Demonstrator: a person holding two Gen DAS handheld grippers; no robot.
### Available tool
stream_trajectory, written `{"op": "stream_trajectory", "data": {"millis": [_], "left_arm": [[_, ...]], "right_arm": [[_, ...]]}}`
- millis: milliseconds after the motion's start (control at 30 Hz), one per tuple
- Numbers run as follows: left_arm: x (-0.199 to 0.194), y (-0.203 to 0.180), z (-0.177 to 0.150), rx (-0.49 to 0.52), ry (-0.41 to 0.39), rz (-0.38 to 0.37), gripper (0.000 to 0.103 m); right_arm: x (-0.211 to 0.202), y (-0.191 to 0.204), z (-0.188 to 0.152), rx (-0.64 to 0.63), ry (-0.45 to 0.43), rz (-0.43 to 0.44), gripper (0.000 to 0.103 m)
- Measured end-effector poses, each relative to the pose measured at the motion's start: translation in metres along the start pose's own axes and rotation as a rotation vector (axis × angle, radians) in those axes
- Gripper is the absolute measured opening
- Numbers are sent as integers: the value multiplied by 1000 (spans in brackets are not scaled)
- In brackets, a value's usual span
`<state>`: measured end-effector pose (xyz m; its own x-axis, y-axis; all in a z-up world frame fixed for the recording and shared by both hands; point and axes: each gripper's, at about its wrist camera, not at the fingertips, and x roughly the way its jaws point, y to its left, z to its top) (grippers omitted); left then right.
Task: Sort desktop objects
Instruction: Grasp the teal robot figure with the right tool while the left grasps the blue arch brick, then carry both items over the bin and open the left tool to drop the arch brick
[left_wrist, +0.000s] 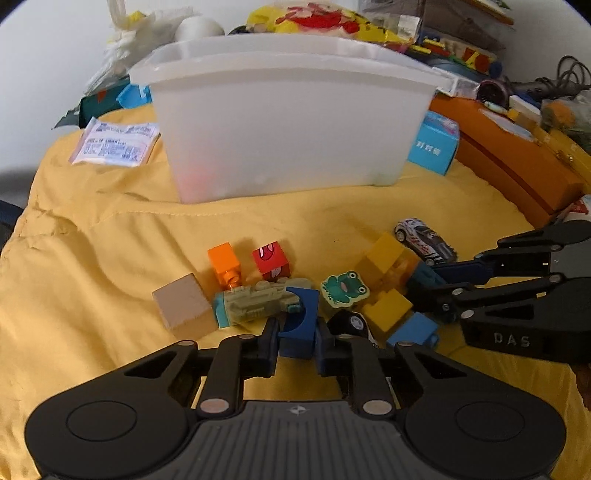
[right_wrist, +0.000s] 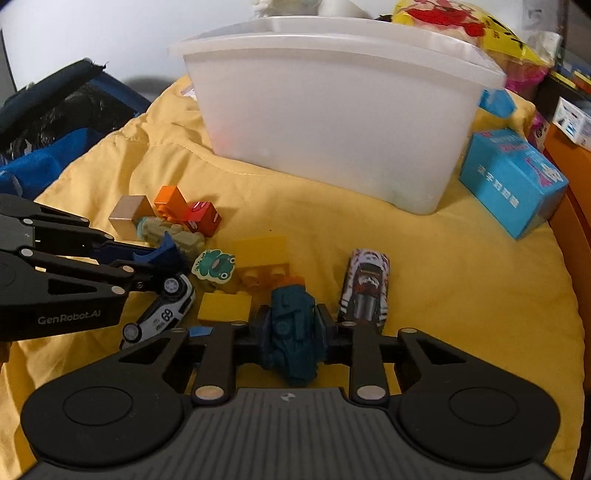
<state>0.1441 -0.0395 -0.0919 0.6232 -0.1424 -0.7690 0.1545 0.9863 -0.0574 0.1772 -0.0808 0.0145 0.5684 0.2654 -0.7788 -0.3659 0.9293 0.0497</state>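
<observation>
Both tongs clamped low on the yellow cloth (left_wrist: 110, 240): left tongs (left_wrist: 296, 338) hold the blue arch block (left_wrist: 301, 317), right tongs (right_wrist: 291, 332) hold the teal toy (right_wrist: 291, 325), its long axis along the fingers; the bin (right_wrist: 332, 122) stands straight ahead of both, well apart.

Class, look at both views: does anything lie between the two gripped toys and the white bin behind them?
Yes. The green toy train, orange block and red block lie beyond the blue arch block. Yellow bricks lie beyond the teal toy. The bin has tall walls.
</observation>
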Motion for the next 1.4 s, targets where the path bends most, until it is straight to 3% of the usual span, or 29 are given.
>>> {"op": "stream_trajectory", "data": {"millis": [533, 967, 1400], "left_arm": [[-67, 1, 22, -68, -133, -33, 21], [-106, 16, 66, -83, -239, -14, 21], [-124, 29, 126, -85, -306, -16, 22]], "right_arm": [[-67, -3, 7, 105, -171, 51, 27], [-118, -9, 56, 149, -334, 65, 27], [-139, -26, 104, 167, -385, 26, 27]]}}
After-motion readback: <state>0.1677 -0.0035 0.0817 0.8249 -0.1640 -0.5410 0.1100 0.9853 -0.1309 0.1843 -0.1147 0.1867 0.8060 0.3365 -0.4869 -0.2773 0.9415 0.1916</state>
